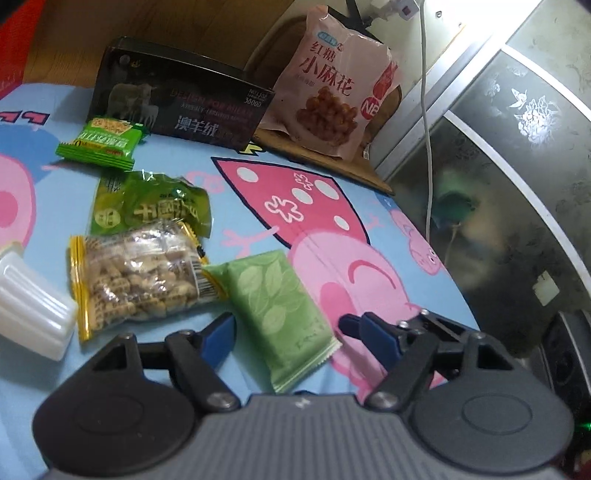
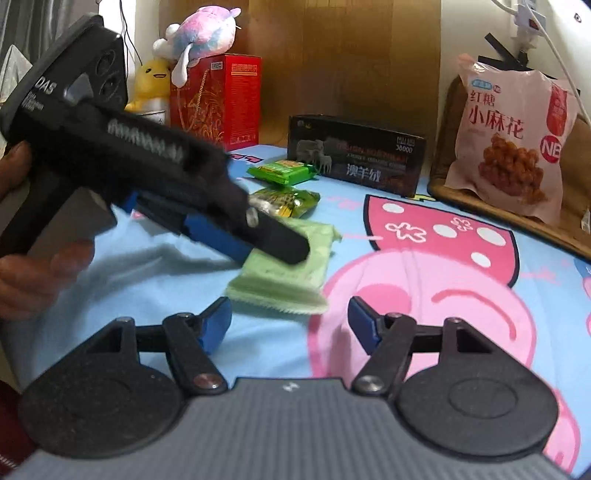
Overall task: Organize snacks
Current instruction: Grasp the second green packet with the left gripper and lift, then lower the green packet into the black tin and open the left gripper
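Note:
A light green leaf-print packet [image 1: 280, 314] lies flat on the blue cartoon-pig sheet [image 1: 369, 229]. My left gripper [image 1: 288, 326] straddles it, with a blue pad close beside each long edge and the packet still resting on the sheet. In the right wrist view the same packet [image 2: 280, 284] lies just ahead of my right gripper [image 2: 291, 326], which is open with nothing between its fingers. The left gripper [image 2: 271, 254] reaches over the packet from the left there, held by a person's hand [image 2: 33, 280].
Left of the packet lie a clear yellow-edged snack packet [image 1: 136, 280], a dark green packet [image 1: 151, 206] and a bright green packet [image 1: 99, 142]. A white plastic container [image 1: 29, 317] sits far left. Behind stand a black box [image 1: 177, 107], a pink snack bag [image 1: 332, 92], a red box [image 2: 221, 103] and plush toys [image 2: 203, 29].

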The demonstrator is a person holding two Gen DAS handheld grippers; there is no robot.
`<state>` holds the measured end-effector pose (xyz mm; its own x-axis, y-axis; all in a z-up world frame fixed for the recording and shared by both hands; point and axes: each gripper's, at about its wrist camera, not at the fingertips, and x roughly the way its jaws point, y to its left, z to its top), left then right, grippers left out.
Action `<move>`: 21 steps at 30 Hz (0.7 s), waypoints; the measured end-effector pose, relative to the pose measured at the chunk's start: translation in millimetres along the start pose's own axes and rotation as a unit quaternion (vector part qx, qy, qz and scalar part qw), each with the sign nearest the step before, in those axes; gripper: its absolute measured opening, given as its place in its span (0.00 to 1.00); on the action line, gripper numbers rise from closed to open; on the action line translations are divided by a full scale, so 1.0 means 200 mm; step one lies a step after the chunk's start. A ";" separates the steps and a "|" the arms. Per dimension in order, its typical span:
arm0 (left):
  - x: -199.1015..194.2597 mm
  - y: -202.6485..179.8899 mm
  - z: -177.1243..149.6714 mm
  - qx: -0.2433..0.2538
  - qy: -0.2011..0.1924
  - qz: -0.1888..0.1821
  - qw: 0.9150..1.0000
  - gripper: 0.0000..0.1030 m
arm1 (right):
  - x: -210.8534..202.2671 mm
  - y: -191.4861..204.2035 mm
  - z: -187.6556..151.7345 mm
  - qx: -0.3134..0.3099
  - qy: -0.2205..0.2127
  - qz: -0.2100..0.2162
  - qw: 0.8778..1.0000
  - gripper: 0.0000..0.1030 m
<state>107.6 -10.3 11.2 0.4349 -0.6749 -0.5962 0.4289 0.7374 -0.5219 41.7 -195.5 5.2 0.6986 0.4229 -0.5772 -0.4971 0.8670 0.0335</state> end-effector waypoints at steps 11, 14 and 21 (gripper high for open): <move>0.00 -0.08 0.07 0.016 -0.006 0.004 1.000 0.48 | -0.03 -0.01 -0.01 0.002 -0.035 0.013 0.999 0.22; -0.01 -0.08 0.11 0.017 -0.014 0.001 1.000 0.48 | -0.05 -0.03 0.03 0.009 -0.057 0.007 0.998 0.22; 0.08 0.00 0.21 0.007 -0.009 0.013 1.000 0.48 | 0.06 -0.11 0.09 0.008 -0.057 0.004 0.998 0.22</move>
<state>147.6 -21.7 27.7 0.4602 -0.6563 -0.5978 0.4278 0.7540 -0.4984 70.9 -204.8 11.4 0.7497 0.4556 -0.4800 -0.4946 0.8676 0.0511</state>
